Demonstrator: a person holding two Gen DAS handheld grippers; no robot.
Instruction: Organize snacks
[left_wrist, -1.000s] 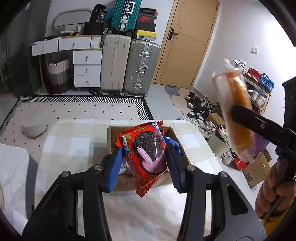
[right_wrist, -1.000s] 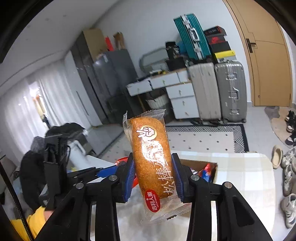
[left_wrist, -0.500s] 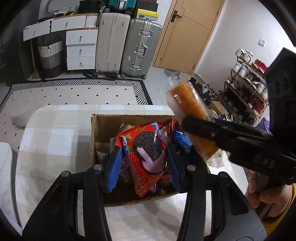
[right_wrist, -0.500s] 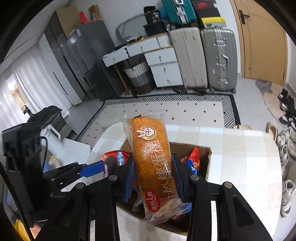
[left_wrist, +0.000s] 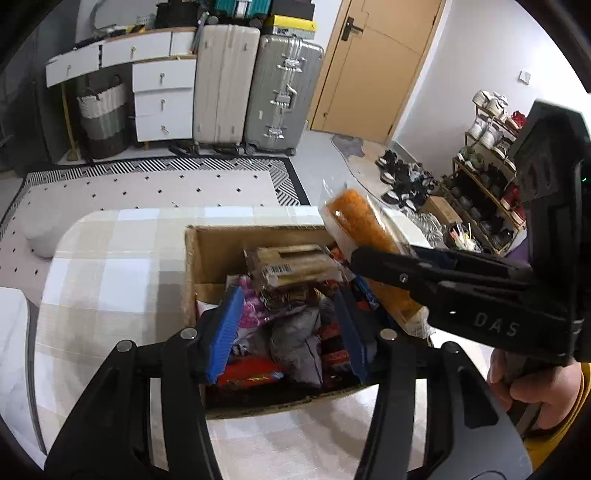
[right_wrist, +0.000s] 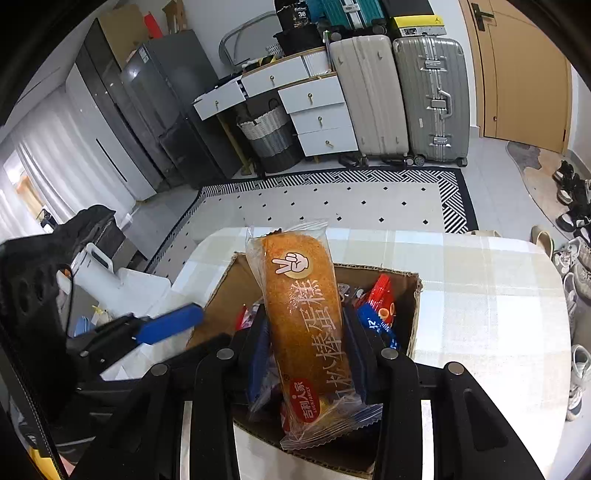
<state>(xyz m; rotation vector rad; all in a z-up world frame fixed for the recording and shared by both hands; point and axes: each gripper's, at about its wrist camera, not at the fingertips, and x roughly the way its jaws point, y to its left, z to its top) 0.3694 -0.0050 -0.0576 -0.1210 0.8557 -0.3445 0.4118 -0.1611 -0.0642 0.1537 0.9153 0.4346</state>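
A cardboard box (left_wrist: 210, 254) full of snack packets stands on the checked table (left_wrist: 110, 273). My left gripper (left_wrist: 288, 325) is open and empty over the box, its blue pads (left_wrist: 225, 328) apart above the snacks. My right gripper (right_wrist: 306, 347) is shut on an orange wrapped cake roll (right_wrist: 306, 314) and holds it over the box (right_wrist: 413, 295). The cake roll also shows in the left wrist view (left_wrist: 365, 236), at the box's right side, held by the right gripper (left_wrist: 373, 258). The left gripper shows at the left of the right wrist view (right_wrist: 170, 325).
Suitcases (left_wrist: 251, 88) and white drawers (left_wrist: 162, 96) stand against the far wall by a wooden door (left_wrist: 373, 70). A shoe rack (left_wrist: 487, 177) is at the right. A patterned rug (left_wrist: 155, 184) lies beyond the table. A white appliance (right_wrist: 107, 277) sits left of the table.
My left gripper has opened and let go of the red cookie packet, which is now in the box. My right gripper has brought the cake roll down over the box.
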